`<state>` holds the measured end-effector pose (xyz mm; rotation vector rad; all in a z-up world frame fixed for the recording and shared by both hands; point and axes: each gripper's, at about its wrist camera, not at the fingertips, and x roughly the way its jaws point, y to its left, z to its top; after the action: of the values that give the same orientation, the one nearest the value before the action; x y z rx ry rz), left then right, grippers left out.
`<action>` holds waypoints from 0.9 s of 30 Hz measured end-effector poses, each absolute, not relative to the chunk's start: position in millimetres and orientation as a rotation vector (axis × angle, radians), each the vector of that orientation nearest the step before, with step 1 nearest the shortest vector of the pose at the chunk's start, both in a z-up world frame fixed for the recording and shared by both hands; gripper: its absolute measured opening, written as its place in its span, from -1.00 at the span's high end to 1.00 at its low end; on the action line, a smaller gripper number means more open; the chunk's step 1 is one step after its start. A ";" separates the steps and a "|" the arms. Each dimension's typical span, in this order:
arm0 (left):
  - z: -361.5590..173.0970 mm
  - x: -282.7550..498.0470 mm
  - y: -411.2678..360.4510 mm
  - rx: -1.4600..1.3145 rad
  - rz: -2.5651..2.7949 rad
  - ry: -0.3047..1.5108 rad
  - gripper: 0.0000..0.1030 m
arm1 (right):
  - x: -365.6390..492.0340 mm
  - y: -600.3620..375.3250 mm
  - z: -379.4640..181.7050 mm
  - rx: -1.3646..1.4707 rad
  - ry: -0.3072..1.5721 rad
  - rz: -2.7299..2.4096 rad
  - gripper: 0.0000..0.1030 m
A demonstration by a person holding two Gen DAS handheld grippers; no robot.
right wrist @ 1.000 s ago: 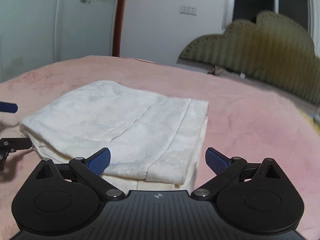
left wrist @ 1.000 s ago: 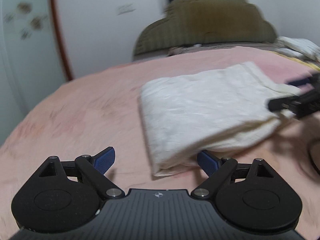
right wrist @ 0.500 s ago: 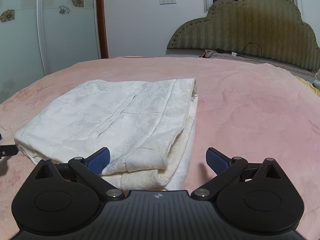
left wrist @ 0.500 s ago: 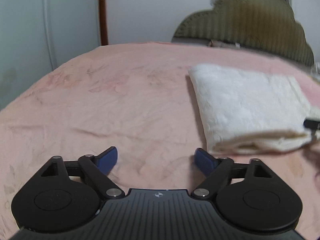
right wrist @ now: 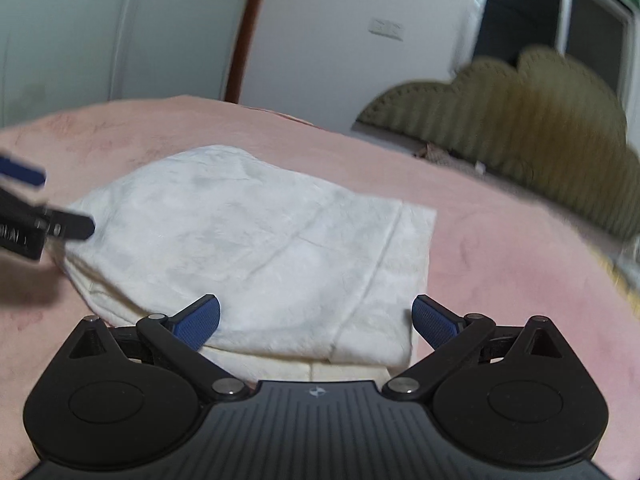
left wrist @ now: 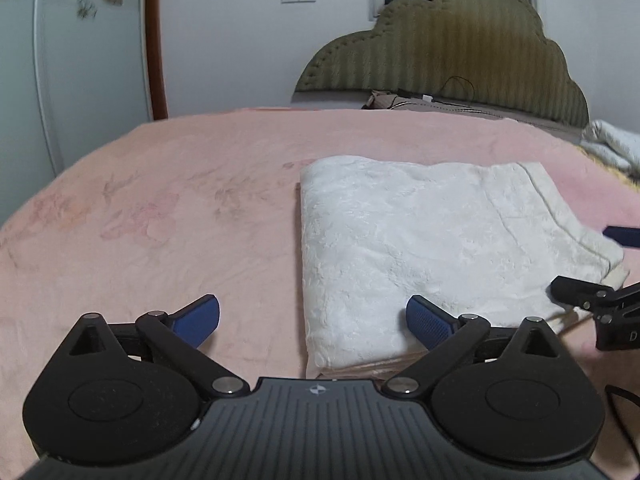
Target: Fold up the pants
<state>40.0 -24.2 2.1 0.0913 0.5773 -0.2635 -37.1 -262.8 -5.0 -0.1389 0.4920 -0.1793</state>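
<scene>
The white pants (left wrist: 432,240) lie folded into a flat rectangle on the pink bed cover (left wrist: 160,208); they also show in the right wrist view (right wrist: 256,252). My left gripper (left wrist: 312,320) is open and empty, just in front of the stack's near left corner. My right gripper (right wrist: 316,320) is open and empty, its jaws standing either side of the stack's near edge. The right gripper's fingertips (left wrist: 580,292) show at the stack's right corner in the left wrist view. The left gripper's fingertips (right wrist: 68,226) show at the stack's left edge in the right wrist view.
An olive padded headboard (left wrist: 448,48) stands at the far end of the bed, with a cable and small items (left wrist: 424,98) below it. Crumpled pale bedding (left wrist: 612,144) lies at the far right. White wardrobe doors (left wrist: 80,60) stand on the left.
Both cameras have swung. The left gripper has come back toward the stack's near left corner. The right view has tilted and shifted. The pants stay folded and still.
</scene>
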 end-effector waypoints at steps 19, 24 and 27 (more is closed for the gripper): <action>4.5 42.5 -27.0 0.165 -0.276 0.512 -1.00 | -35.5 -261.6 -9.9 -0.055 0.490 -0.093 -1.00; 10.3 66.9 -7.2 0.092 -0.302 0.540 -0.98 | -43.6 -302.0 4.3 0.115 0.428 -0.169 -1.00; 12.6 96.5 13.5 -0.105 -0.370 0.635 -0.94 | -29.4 -347.2 -3.8 0.319 0.521 -0.146 -1.00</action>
<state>96.5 13.5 12.6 -0.1049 0.6351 -0.3695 -29.4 -347.2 -3.8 0.3187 0.5215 -0.1457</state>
